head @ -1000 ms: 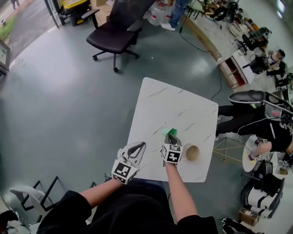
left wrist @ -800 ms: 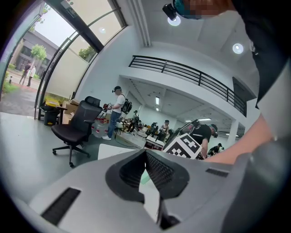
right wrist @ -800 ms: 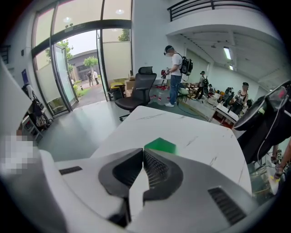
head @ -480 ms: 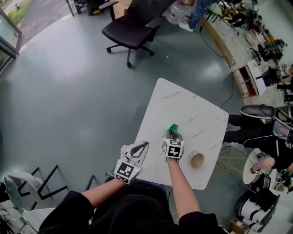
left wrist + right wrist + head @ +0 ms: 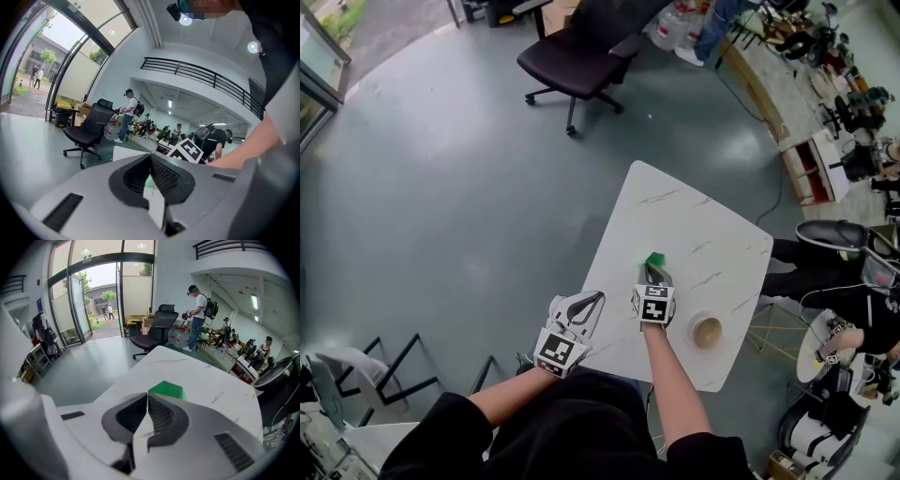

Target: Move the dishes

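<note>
A white marble table [image 5: 694, 225] carries a small green block [image 5: 654, 260] and a round tan bowl [image 5: 707, 332] near its right front corner. My right gripper [image 5: 651, 270] is shut and empty, its tips just short of the green block [image 5: 167, 390]; the bowl lies a little to its right. My left gripper [image 5: 595, 297] is shut and empty too, held over the table's near left edge, apart from both objects. In the left gripper view only a sliver of the table [image 5: 123, 153] shows beyond the closed jaws.
A black office chair [image 5: 581, 56] stands on the grey floor beyond the table. A seated person [image 5: 834, 262] is close to the table's right edge. Workbenches with gear [image 5: 825, 84] line the far right. Metal frames [image 5: 403, 375] stand at the lower left.
The head view has shifted, so the table sits a little further right in the picture. Both grippers, the green block and the bowl hold their places on the table.
</note>
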A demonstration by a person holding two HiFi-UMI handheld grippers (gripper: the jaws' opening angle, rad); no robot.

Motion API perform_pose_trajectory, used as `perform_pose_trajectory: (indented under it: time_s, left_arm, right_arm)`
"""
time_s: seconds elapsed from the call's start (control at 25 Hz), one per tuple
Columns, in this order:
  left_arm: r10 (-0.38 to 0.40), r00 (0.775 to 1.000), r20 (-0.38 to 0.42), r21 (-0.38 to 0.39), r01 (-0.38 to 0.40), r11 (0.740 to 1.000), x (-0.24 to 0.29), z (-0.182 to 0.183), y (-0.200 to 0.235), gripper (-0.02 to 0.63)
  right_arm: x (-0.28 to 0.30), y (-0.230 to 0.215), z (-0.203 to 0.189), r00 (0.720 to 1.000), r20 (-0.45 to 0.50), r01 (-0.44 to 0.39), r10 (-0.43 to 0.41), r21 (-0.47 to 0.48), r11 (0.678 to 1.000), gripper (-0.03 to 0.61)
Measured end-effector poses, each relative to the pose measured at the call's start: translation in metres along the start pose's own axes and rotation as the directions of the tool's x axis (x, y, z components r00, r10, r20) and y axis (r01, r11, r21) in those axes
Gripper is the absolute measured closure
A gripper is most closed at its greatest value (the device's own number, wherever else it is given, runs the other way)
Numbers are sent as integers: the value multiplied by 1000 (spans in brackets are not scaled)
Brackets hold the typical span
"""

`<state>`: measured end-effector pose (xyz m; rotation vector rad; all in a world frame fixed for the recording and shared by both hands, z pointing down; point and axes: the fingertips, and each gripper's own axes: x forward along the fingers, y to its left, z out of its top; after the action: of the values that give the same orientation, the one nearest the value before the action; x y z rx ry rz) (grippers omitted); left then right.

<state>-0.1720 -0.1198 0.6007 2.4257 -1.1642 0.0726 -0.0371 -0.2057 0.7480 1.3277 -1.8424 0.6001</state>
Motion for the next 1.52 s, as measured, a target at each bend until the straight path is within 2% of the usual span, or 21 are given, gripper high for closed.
perform_pose_trajectory:
  time_s: [0.28,0.48,0.8,1.04,1.16,1.52]
  left_arm:
    - [-4,1000,5,1,4,1000,-4,3,1,597]
    - [-15,1000,14,-3,15,1000,-8,5,-3,597]
    - [-121,993,16,50,120,992,7,6,-47,597]
    - [-131,991,3,66,131,989,12,1,-89,597]
    - [-126,992,-3,65,126,990,18,0,-116,597]
    - [-159,985,-64,99,164,981,55,-36,-202,597]
  right_arm:
    - [-8,0,5,1000,21,5,-5,13,1000,554]
    - [-25,3,11,998,53,20,-23,59,998,554]
    - [-81,-8,15,987,155,25,-49,152,988,555]
    - [-141,-28,-27,978,201,15,-61,222,975,555]
    - [-169,-56,-58,977,190,43,-97,270,962,555]
    - [-218,-146,-148,973,166,83,-157,386,919,555]
